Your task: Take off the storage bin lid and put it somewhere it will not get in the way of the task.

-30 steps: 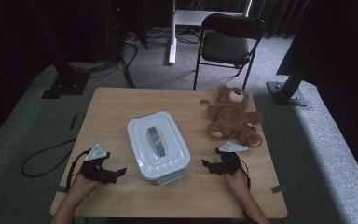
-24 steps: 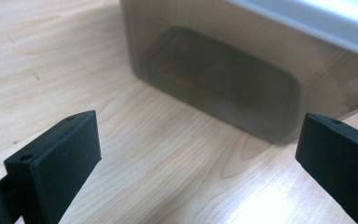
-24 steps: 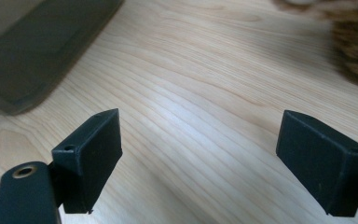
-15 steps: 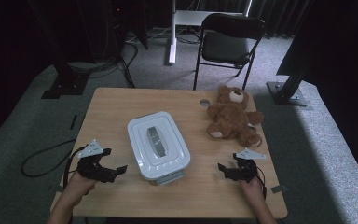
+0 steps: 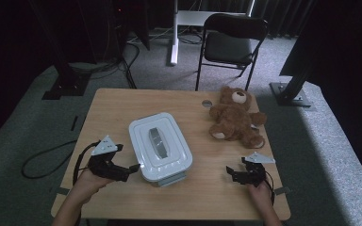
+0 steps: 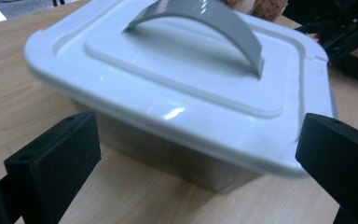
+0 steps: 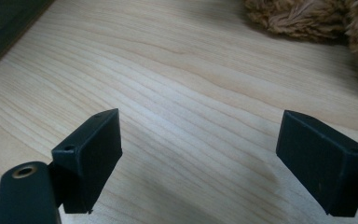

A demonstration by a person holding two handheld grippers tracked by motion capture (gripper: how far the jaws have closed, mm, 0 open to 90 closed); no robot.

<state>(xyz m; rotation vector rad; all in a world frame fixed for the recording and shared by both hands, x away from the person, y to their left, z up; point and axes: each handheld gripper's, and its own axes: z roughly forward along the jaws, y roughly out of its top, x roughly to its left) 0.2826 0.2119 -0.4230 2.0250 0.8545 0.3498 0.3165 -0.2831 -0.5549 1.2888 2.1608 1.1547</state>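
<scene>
left tool [image 5: 134,168] gapes beside plain white-lidded box [image 5: 160,147], unlabelled.

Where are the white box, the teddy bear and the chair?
white box [image 5: 160,147]: high view, on its lid
teddy bear [image 5: 234,117]: high view, on its belly
chair [image 5: 229,46]: high view, on its seat

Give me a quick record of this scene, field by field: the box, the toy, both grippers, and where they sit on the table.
surface: wooden table
box: white lidded box, lid on, grey arched handle on top, near the table's middle
toy: brown teddy bear, lying right of the box, apart from it
left gripper: jaws open, at the box's near left corner, pointed at it, not gripping
right gripper: jaws open over bare wood, below the bear, holding nothing
beyond table: folding chair
</scene>
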